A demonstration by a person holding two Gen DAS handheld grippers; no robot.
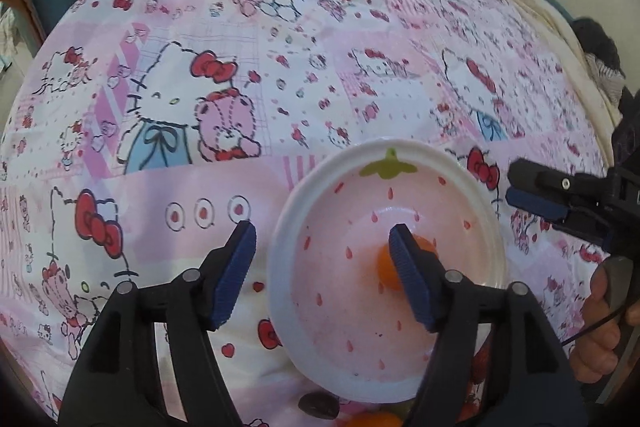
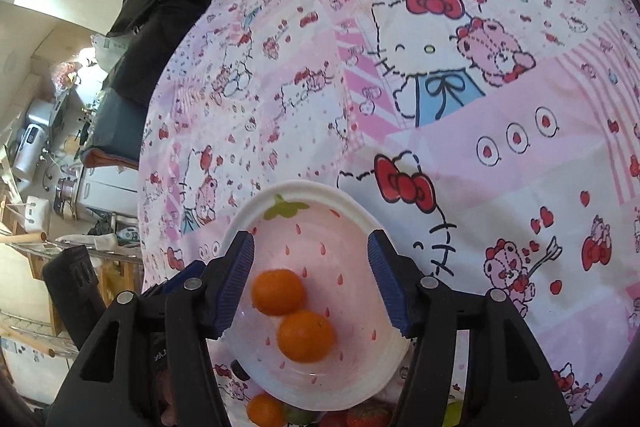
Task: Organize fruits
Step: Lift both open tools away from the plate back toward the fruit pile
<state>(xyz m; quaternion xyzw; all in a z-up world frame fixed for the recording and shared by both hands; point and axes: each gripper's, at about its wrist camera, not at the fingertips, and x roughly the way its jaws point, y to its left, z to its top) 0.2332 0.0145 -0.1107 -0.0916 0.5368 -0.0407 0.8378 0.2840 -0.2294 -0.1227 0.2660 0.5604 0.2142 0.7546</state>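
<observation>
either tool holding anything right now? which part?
Nothing is held. The left tool is open astride the bowl rim; the right tool is open above the two oranges in it.

cartoon-print sheet (image 2: 440,131), black garment (image 2: 160,11), cluttered shelves (image 2: 44,147).

A white bowl (image 2: 352,203) with a pink strawberry-print inside is sitting upright on the patterned bedsheet. Two small round oranges are lying in it, touching each other: one (image 2: 277,291) toward the rim, the other (image 2: 306,335) nearer the middle. Another orange (image 2: 264,410) is resting on the sheet just outside the bowl's near edge.
</observation>
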